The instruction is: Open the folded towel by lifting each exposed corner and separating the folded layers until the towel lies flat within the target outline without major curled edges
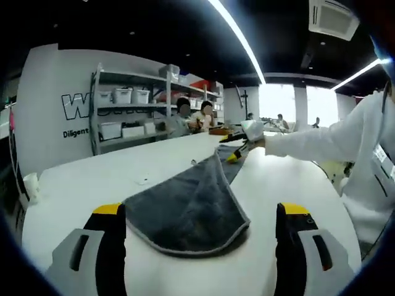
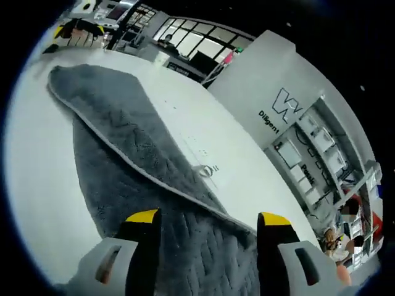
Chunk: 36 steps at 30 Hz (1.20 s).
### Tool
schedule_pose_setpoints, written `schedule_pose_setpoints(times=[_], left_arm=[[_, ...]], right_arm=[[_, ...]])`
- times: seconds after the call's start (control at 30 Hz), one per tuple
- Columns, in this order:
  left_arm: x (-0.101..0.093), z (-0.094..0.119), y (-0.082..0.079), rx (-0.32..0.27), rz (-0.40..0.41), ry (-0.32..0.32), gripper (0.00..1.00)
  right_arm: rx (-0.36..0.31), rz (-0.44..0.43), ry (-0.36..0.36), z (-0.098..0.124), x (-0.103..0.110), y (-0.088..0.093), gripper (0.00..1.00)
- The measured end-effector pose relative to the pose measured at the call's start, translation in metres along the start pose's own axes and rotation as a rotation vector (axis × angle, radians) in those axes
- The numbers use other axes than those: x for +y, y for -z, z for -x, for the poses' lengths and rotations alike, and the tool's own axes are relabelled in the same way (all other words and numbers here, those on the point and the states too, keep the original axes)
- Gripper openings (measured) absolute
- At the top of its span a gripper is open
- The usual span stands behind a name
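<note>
- A dark grey towel of plush, ribbed cloth with a paler stitched edge lies on a smooth white table.
- In the left gripper view, the towel's near end is a rounded flap lying between the two jaws, and the cloth narrows toward the far side of the table.
- The left gripper stands wide, its grey jaws capped with yellow tips, holding nothing; the towel's near edge sits just beyond the gap.
- At the towel's far end, the other gripper meets the cloth, held out on a white sleeve; I cannot tell from here whether it grips.
- In the right gripper view, the towel shows a zigzag weave, with one layer folded over another along a long pale hem.
- The right gripper stands wide, its yellow-tipped jaws over the towel's near part, closed on nothing.
- Far off stand metal shelves holding white bins.
</note>
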State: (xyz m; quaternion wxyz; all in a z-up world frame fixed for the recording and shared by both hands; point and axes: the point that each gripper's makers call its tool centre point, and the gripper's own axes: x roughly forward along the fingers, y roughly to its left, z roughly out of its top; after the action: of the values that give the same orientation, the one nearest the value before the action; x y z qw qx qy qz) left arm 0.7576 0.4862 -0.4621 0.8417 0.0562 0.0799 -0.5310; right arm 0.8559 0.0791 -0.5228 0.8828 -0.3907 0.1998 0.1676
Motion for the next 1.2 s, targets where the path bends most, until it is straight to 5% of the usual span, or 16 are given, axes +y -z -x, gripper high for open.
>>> schedule_pose_setpoints(times=[0.17, 0.27, 0.43, 0.73, 1.2], left_arm=[[0.0, 0.001, -0.001, -0.004, 0.004, -0.006, 0.99], [0.001, 0.001, -0.001, -0.003, 0.004, -0.009, 0.99], [0.003, 0.002, 0.0, -0.003, 0.008, -0.018, 0.99], [0.007, 0.004, 0.001, -0.004, 0.019, -0.032, 0.99], [0.015, 0.002, 0.009, 0.019, 0.034, -0.054, 0.99]], right_arm=[[0.014, 0.073, -0.018, -0.014, 0.006, -0.007, 0.48], [0.006, 0.167, -0.02, -0.016, 0.01, -0.014, 0.3], [-0.01, 0.204, -0.067, -0.017, 0.022, -0.018, 0.02], [0.012, 0.306, -0.056, 0.004, 0.03, -0.014, 0.0], [-0.016, 0.376, -0.092, 0.087, 0.071, 0.016, 0.0]])
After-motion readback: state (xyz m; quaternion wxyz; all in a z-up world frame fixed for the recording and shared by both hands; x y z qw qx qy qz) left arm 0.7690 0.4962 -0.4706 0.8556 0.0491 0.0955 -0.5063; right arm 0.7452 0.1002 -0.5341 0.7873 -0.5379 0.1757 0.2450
